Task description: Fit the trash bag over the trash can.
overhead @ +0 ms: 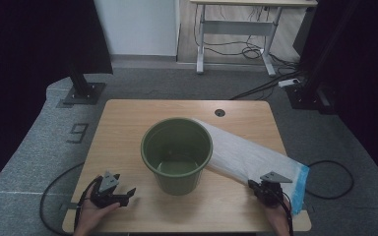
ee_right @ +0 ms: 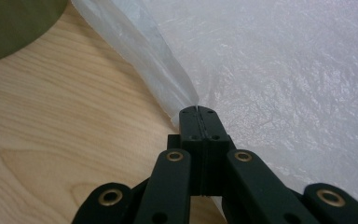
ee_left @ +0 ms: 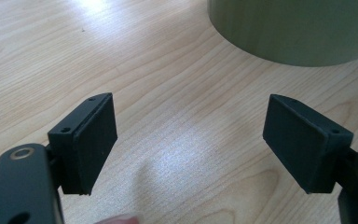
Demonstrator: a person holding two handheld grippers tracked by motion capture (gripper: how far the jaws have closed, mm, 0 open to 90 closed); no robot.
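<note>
A green plastic bucket [overhead: 177, 152] stands upright in the middle of the wooden table [overhead: 123, 123]. A white plastic bag [overhead: 246, 152] with a blue end [overhead: 301, 189] lies flat from the bucket's right rim toward the table's front right corner. My right gripper [overhead: 254, 185] is at the bag's near edge. In the right gripper view its jaws [ee_right: 198, 109] are shut on a gathered fold of the bag [ee_right: 279, 70], with the bucket [ee_right: 14, 23] at the upper left. My left gripper [overhead: 130, 193] rests front left, open [ee_left: 191, 135] and empty, pointing at the bucket's base [ee_left: 298, 28].
A round cable hole [overhead: 220, 112] sits near the table's far edge. Black cables [overhead: 334, 177] trail onto the grey carpet on both sides. A black stand base [overhead: 83, 91] is at the back left, and another desk [overhead: 236, 24] stands behind.
</note>
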